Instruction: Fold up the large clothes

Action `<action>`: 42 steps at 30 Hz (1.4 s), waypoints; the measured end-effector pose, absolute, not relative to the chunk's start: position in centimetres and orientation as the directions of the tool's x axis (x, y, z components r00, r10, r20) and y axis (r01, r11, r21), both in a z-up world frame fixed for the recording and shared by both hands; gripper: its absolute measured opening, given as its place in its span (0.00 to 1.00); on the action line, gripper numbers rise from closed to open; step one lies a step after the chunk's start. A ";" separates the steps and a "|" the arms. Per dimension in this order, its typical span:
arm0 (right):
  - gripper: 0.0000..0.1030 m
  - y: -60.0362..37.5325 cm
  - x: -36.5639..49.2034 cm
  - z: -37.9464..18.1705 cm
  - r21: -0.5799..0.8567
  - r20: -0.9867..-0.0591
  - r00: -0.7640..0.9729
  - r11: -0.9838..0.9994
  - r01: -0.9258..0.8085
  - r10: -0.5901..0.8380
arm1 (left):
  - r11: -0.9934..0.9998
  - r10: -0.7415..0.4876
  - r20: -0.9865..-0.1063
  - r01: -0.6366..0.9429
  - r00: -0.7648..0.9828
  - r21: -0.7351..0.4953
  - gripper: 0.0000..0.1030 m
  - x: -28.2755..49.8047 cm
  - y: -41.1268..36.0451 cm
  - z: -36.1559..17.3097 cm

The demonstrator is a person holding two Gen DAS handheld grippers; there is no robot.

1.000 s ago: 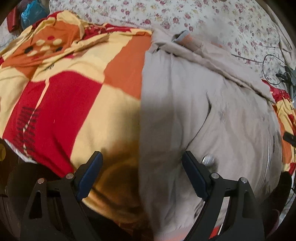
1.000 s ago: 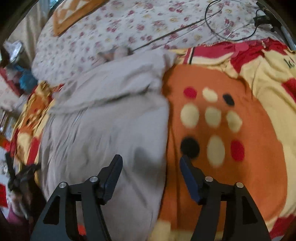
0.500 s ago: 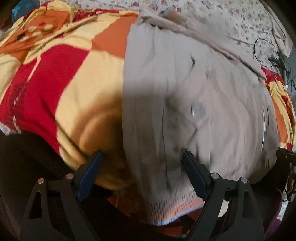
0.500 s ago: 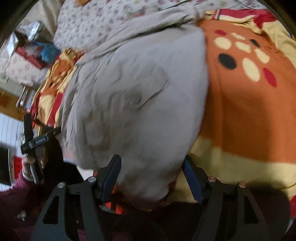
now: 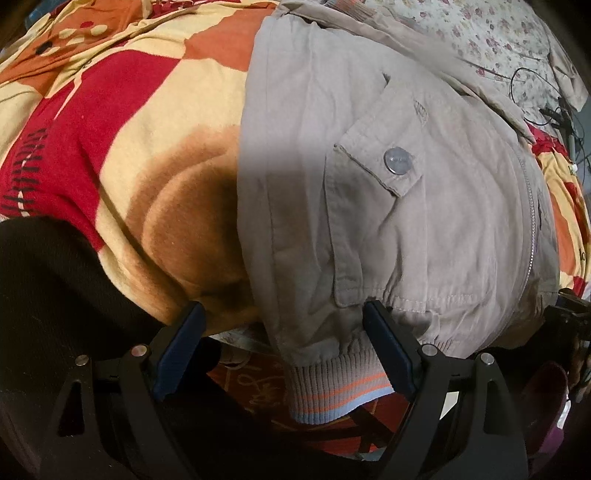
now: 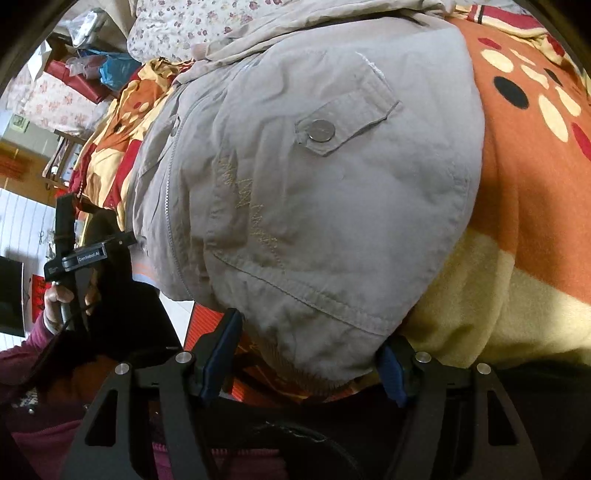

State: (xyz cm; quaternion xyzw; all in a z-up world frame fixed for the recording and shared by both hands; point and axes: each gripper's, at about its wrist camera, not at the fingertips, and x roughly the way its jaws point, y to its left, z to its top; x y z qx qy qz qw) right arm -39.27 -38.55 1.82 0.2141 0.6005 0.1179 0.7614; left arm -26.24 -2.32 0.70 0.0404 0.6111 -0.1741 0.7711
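So, left wrist view first: the left gripper (image 5: 282, 332) sits spread wide at the near edge of the bed, pinching nothing. A beige jacket (image 5: 388, 192) lies front-up on a red, orange and cream fleece blanket (image 5: 122, 122), its striped ribbed hem (image 5: 332, 387) hanging over the bed edge between the fingers. Snap button (image 5: 398, 160) on a pocket flap, zipper (image 5: 532, 229) running down the right side. Blanket to the left of the jacket is bare; floral sheet (image 5: 491, 33) and black cables (image 5: 554, 107) sit at the far end.

Right wrist view: the right gripper (image 6: 312, 345) is also spread, the jacket's (image 6: 314, 203) lower corner drooping between its fingers, neither clamping it. Orange blanket (image 6: 524, 177) is bare to the right. The left gripper (image 6: 79, 254) shows off to the left, beside the jacket's other edge.
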 end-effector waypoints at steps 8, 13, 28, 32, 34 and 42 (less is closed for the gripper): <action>0.68 -38.4 -39.1 1.7 0.467 -0.865 0.245 0.881 0.077 0.437 | 0.932 -0.221 -0.958 0.327 0.182 -0.153 0.85 -26.0 -2.5 0.2; 0.68 -38.3 -39.2 1.8 0.466 -0.866 0.244 0.882 0.075 0.437 | 0.932 -0.220 -0.959 0.327 0.179 -0.153 0.85 -26.0 -2.6 0.1; 0.61 -36.2 -38.4 1.8 0.422 -0.884 0.213 0.907 -0.020 0.416 | 0.918 -0.232 -0.962 0.359 0.144 -0.167 0.85 -27.4 -2.7 -1.1; 0.61 -35.7 -38.3 1.9 0.400 -0.894 0.206 0.916 -0.039 0.399 | 0.920 -0.231 -0.963 0.354 0.138 -0.170 0.85 -27.4 -2.7 -1.4; 0.60 -35.7 -38.2 1.9 0.395 -0.897 0.201 0.918 -0.037 0.394 | 0.920 -0.231 -0.963 0.354 0.140 -0.170 0.85 -27.4 -2.7 -1.5; 0.38 -35.8 -38.2 2.2 0.364 -0.909 0.203 0.931 -0.034 0.363 | 0.922 -0.229 -0.963 0.350 0.141 -0.168 0.85 -27.4 -2.9 -1.4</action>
